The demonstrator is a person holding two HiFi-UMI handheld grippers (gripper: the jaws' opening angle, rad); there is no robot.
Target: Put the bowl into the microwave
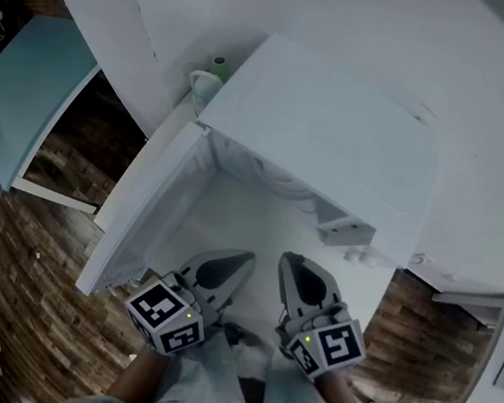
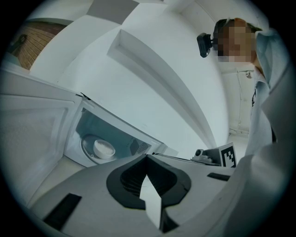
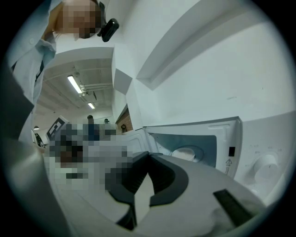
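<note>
Bowl inside open microwave | left gripper jaws together, empty | right gripper jaws together, empty

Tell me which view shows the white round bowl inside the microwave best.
The left gripper view: the white round bowl sits whole inside the open white microwave. The right gripper view shows only its upper part. The head view hides it under the microwave's top.

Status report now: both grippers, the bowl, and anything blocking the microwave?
Left gripper shut, empty. Right gripper shut, empty. Bowl sits inside microwave, door open. Nothing in the way.
</note>
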